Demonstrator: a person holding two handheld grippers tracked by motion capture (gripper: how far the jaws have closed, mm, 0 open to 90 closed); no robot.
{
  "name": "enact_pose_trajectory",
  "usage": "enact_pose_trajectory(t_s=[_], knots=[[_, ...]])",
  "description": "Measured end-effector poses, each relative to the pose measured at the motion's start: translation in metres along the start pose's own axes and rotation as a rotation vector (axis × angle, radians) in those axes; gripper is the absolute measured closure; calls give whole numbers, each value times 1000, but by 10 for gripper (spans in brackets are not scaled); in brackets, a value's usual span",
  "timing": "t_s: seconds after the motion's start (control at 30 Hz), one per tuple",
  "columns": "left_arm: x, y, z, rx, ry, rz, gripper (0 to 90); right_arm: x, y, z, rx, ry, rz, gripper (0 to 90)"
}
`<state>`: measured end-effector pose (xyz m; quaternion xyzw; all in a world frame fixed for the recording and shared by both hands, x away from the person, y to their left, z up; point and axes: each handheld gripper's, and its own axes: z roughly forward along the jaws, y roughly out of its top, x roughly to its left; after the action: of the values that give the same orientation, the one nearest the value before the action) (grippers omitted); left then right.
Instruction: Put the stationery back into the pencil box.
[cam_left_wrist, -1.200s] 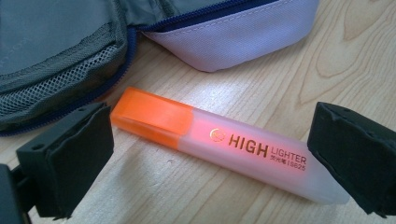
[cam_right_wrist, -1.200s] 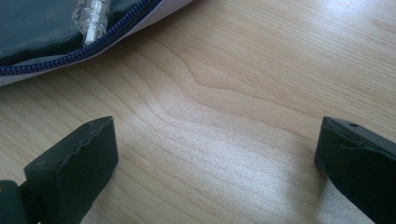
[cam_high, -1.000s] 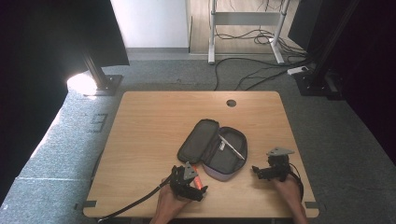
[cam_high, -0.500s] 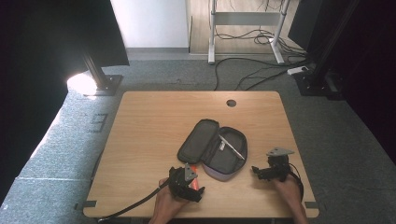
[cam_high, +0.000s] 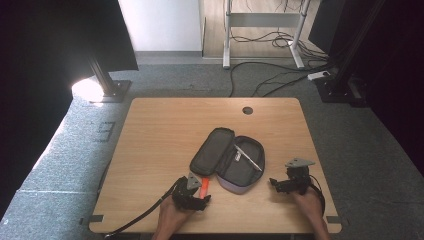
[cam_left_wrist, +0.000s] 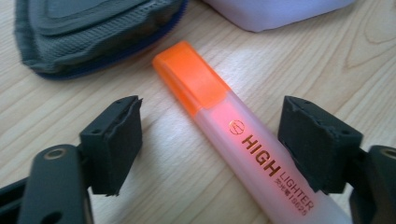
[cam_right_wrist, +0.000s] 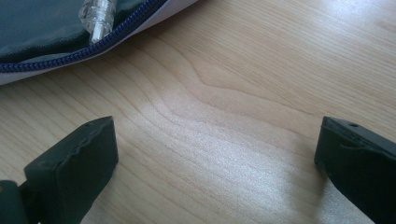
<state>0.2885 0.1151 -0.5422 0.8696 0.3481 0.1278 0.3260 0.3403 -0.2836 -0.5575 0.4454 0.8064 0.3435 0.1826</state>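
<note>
Between the jaws of the left gripper (cam_left_wrist: 210, 140) an orange highlighter (cam_left_wrist: 233, 135) is lying on the table (cam_left_wrist: 154, 177) — the jaws have just been closing, right pad at its barrel, left pad apart. Its long axis is running diagonally — cap pointing toward the open pencil case (cam_left_wrist: 93, 32).

A light wooden table (cam_high: 165, 130) with a round cable hole (cam_high: 247, 110) near its far edge stands on grey carpet (cam_high: 65, 160). To its left, a bright lamp (cam_high: 87, 89) glows at the foot of a black stand (cam_high: 102, 77) beside dark curtains (cam_high: 55, 45). Behind the table, a white panel (cam_high: 160, 22) meets the wooden floor, where the metal legs of another desk (cam_high: 227, 35) rise above a tangle of black cables (cam_high: 265, 82). What appears to be a white power strip (cam_high: 318, 75) lies at the right, near a second dark stand base (cam_high: 340, 92).
</note>
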Motion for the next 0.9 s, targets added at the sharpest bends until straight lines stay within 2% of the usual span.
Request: enact_pose_trajectory(t_s=[0.17, 0.27, 0.3, 0.43, 0.67, 0.9], knots=[[6, -2, -3, -10, -5, 5, 341, 0, 0, 0, 0, 0, 0, 0], [10, -4, -5, -14, -8, 6, 436, 0, 0, 0, 0, 0, 0, 0], [12, -4, -6, -16, -9, 6, 436, 0, 0, 0, 0, 0, 0, 0], [16, -6, -8, -18, -17, 8, 527, 0, 0, 0, 0, 0, 0, 0], [20, -8, -11, -18, -25, 13, 624, 0, 0, 0, 0, 0, 0, 0], [23, -10, -12, -27, -41, 17, 662, 0, 0, 0, 0, 0, 0, 0]])
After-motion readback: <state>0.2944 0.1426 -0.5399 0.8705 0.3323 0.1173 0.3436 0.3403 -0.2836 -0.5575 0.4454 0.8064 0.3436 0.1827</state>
